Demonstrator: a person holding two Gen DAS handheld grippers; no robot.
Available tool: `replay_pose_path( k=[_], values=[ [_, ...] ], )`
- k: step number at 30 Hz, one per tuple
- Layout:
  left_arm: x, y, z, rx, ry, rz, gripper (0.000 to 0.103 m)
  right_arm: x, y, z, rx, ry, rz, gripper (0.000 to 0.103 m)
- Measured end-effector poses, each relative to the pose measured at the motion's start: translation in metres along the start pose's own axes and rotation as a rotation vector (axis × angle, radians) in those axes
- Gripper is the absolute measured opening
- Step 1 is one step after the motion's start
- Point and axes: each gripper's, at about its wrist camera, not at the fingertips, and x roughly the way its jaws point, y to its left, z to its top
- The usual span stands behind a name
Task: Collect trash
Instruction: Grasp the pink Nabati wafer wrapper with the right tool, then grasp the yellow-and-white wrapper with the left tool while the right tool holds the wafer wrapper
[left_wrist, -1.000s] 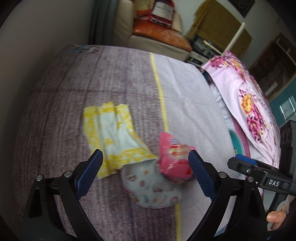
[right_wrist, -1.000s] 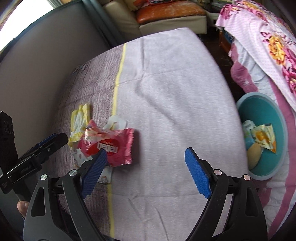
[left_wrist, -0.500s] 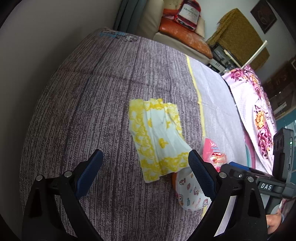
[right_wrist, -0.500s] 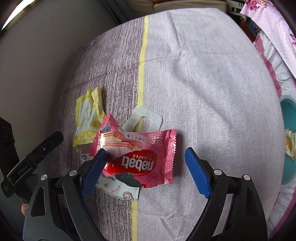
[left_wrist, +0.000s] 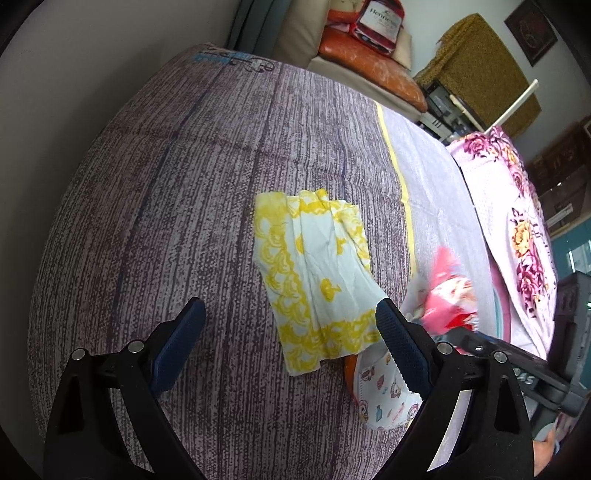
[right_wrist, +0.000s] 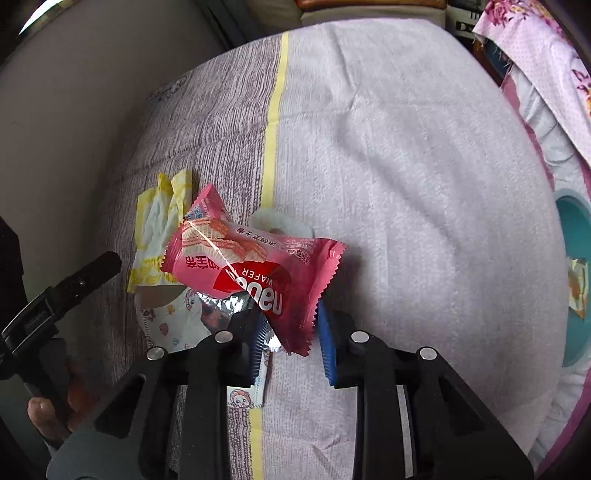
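A pink wafer wrapper (right_wrist: 255, 273) lies on the bed, and my right gripper (right_wrist: 291, 336) is shut on its near end. The wrapper shows blurred in the left wrist view (left_wrist: 448, 295). A yellow-patterned tissue (left_wrist: 317, 273) lies flat on the grey striped sheet; it also shows in the right wrist view (right_wrist: 159, 232). A white face mask with cartoon prints (left_wrist: 380, 391) lies partly under the tissue and wrapper, seen too in the right wrist view (right_wrist: 166, 321). My left gripper (left_wrist: 288, 339) is open and empty, just short of the tissue's near edge.
A teal bin (right_wrist: 576, 280) holding some trash stands beside the bed at the right. A floral pink quilt (left_wrist: 517, 221) lies along the right side. A wall borders the bed on the left. A sofa with an orange cushion (left_wrist: 369, 70) stands beyond the bed.
My right gripper moved onto the pink wrapper and closed on its near end. My left gripper shifted left, from over the mask and wrapper to facing the yellow tissue.
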Motion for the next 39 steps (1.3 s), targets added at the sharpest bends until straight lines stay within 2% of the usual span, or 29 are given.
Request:
replay_pose_path(
  k=[8, 15, 18, 20, 21, 23, 25, 27, 31, 39],
  values=[
    [0.024, -0.022, 0.009, 0.025, 0.053, 0.002, 0.093, -0.024, -0.031, 0.008, 0.057, -0.059, -0.019, 0.024],
    [0.044, -0.045, 0.012, 0.064, 0.056, 0.102, 0.093, -0.037, -0.054, 0.011, 0.073, -0.088, -0.040, 0.024],
    [0.048, -0.058, 0.010, 0.113, 0.041, 0.157, 0.081, -0.039, -0.061, 0.011, 0.075, -0.102, -0.045, 0.024],
    [0.049, -0.065, 0.011, 0.142, 0.029, 0.191, 0.061, -0.040, -0.065, 0.012, 0.077, -0.111, -0.047, 0.024],
    [0.050, -0.068, 0.010, 0.154, 0.025, 0.203, 0.058, -0.040, -0.067, 0.012, 0.077, -0.114, -0.048, 0.024],
    [0.050, -0.070, 0.010, 0.159, 0.020, 0.211, 0.043, -0.041, -0.071, 0.013, 0.080, -0.119, -0.044, 0.024],
    [0.050, -0.071, 0.012, 0.153, 0.024, 0.201, 0.040, -0.042, -0.075, 0.014, 0.083, -0.123, -0.040, 0.024],
    [0.050, -0.069, 0.015, 0.149, 0.028, 0.191, 0.030, -0.044, -0.078, 0.014, 0.082, -0.129, -0.040, 0.024],
    [0.051, -0.064, 0.025, 0.128, 0.037, 0.141, 0.017, -0.045, -0.081, 0.013, 0.085, -0.134, -0.038, 0.024],
    [0.029, -0.055, 0.045, 0.069, -0.026, 0.059, 0.015, -0.042, -0.087, 0.012, 0.101, -0.123, -0.031, 0.024]
  ],
)
